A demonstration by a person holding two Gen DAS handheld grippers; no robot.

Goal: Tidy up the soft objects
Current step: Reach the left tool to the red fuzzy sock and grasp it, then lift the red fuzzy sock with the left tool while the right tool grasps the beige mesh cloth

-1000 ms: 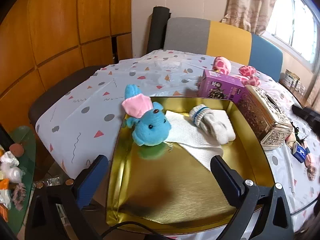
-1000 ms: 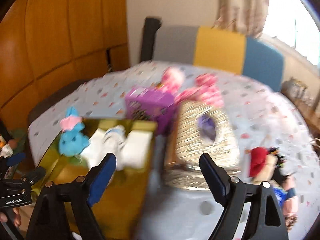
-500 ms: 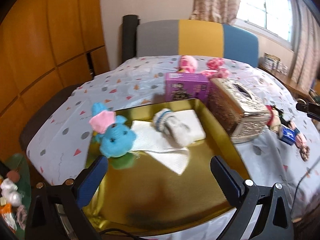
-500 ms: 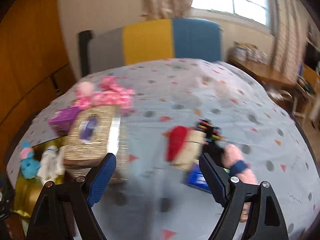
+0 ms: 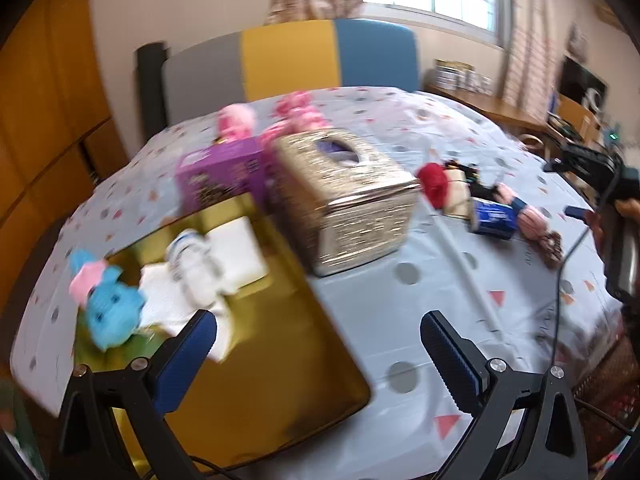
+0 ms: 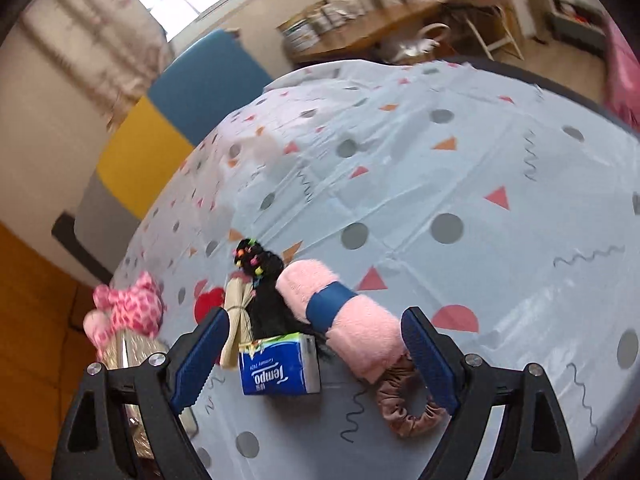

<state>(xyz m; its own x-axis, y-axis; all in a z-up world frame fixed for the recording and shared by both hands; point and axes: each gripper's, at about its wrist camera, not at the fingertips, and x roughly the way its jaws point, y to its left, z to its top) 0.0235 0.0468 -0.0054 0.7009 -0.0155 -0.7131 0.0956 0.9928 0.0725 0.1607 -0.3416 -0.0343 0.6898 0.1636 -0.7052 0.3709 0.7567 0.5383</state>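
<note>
In the left wrist view a gold tray point(image 5: 256, 364) holds a blue plush point(image 5: 112, 312), rolled socks point(image 5: 192, 264) and a white cloth point(image 5: 236, 252). My left gripper point(image 5: 316, 322) hovers open over the tray's right edge, empty. In the right wrist view my right gripper point(image 6: 316, 318) is tilted low over a pink rolled towel with a blue band point(image 6: 344, 316), a blue tissue pack point(image 6: 280, 364) and a black-haired doll point(image 6: 260, 280). Its jaws are opening, and the pads stand clear of the towel and pack between them. A brown scrunchie point(image 6: 408, 404) lies beside the right finger.
A gold tissue box point(image 5: 344, 200) and a purple box point(image 5: 220, 176) stand behind the tray, with a pink plush point(image 6: 124, 312) beyond them. A red soft item point(image 5: 434, 180) lies by the doll. A cable point(image 5: 560, 272) crosses the patterned tablecloth point(image 6: 440, 168). A person's hand point(image 5: 628, 208) is at the right edge.
The left gripper swung right, from over the tray's middle to its right edge. The right gripper travelled right, rolled, and came down close over the pink towel and tissue pack.
</note>
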